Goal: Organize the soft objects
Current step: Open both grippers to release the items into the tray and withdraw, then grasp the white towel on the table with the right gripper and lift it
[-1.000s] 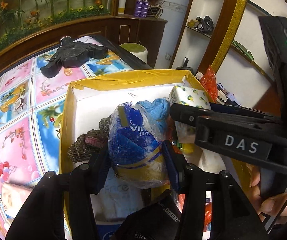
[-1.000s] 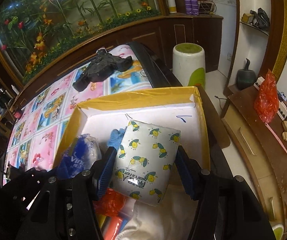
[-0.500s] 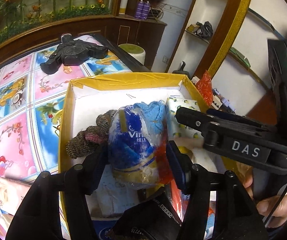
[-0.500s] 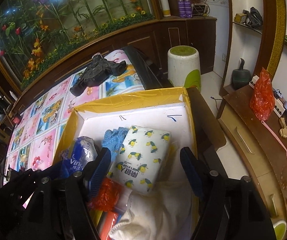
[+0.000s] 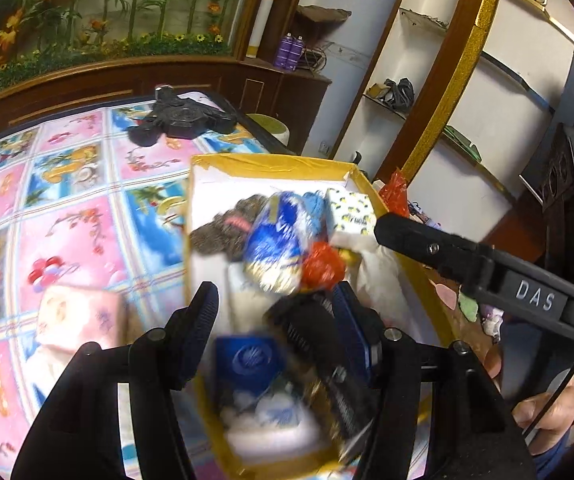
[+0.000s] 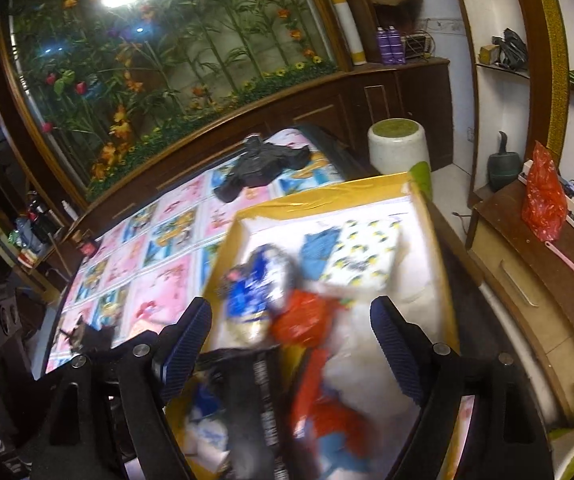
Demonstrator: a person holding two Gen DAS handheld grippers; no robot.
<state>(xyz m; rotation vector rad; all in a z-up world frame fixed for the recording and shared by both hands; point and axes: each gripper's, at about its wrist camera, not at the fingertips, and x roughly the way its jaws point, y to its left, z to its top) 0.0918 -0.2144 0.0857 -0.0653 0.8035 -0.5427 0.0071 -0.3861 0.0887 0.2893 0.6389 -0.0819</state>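
Over the yellow-rimmed box (image 5: 275,165) on the patterned table (image 5: 75,216), both grippers hung with nothing between their pads. The left gripper (image 5: 275,328) stood with its jaws apart and empty. The right gripper (image 6: 291,332) had just been opening wider, also empty, the lemon-print tissue pack (image 6: 365,256) lying free beyond it near the box's far wall. The blue-wrapped tissue pack (image 5: 277,248) lay mid-box beside a dark knitted item (image 5: 223,228), with a blue cloth (image 6: 319,246) and a red plastic bag (image 6: 301,318) among the pile.

Step in hand, as I read it: clearing out of the box after two drops and going for the next loose item, likely the pink tissue pack (image 5: 77,316) on the table just left of the box. To do it well: lift the fingers clear of the rim before swinging sideways, keep the two grippers from crossing, and close across the pack's short side.

Contents looked soft, crinkly, loosely heaped; much of the near end was blurred.
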